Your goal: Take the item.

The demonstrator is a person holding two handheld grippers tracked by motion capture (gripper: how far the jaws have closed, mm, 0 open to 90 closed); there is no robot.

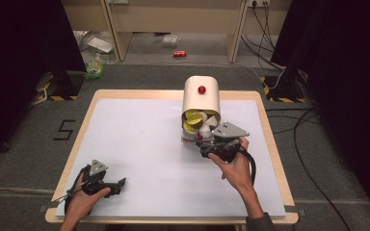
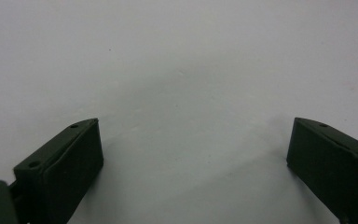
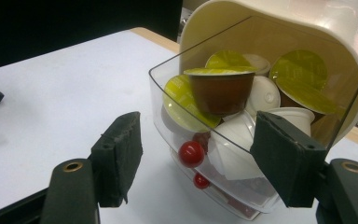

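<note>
I have the right gripper [image 3: 196, 161] half-open, empty, around the drawer [image 3: 168, 100] knob [image 3: 191, 154]; next, I close squarely on it. Left gripper [image 2: 193, 154] idles wide.

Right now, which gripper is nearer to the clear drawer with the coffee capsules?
Right. The right gripper is at the clear drawer front, jaws either side of its red knob; the left gripper rests far away.

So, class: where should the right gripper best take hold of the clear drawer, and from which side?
Probably by its red knob, approached straight from the front: it juts from the clear drawer between the open jaws of the right gripper.
</note>
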